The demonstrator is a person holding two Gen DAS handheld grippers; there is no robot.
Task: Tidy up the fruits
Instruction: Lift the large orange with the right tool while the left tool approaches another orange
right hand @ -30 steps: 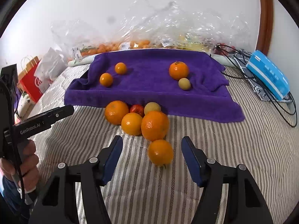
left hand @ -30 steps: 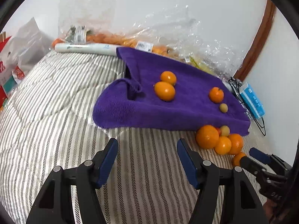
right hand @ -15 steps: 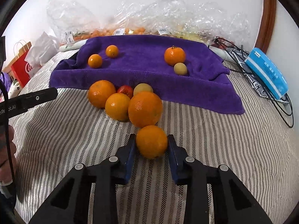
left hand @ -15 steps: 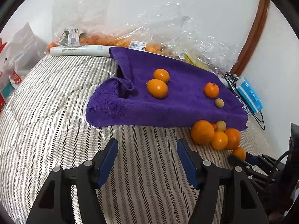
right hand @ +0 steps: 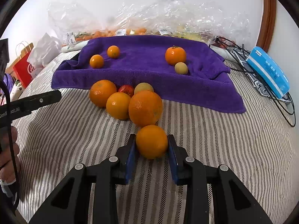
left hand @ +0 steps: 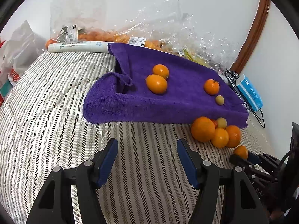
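Left gripper (left hand: 147,161) unchanged, gaping over bare striped bedspread (left hand: 56,112). Right gripper (right hand: 151,149), open a second ago, now clamped on the nearest orange (right hand: 151,141), just before the fruit pile (right hand: 129,100) at purple towel's (right hand: 149,63) front edge

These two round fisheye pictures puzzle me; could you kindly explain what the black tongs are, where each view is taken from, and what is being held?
No robot here: a person holds hand-held tongs in each hand, each with a camera looking along its blue-padded fingers. In the right view, the right tongs are shut on a round orange fruit on the striped bedcover. In the left view, the left tongs stand open over the bedcover, empty. More oranges lie heaped before a purple towel, which carries four small fruits. Clear plastic bags line the wall.
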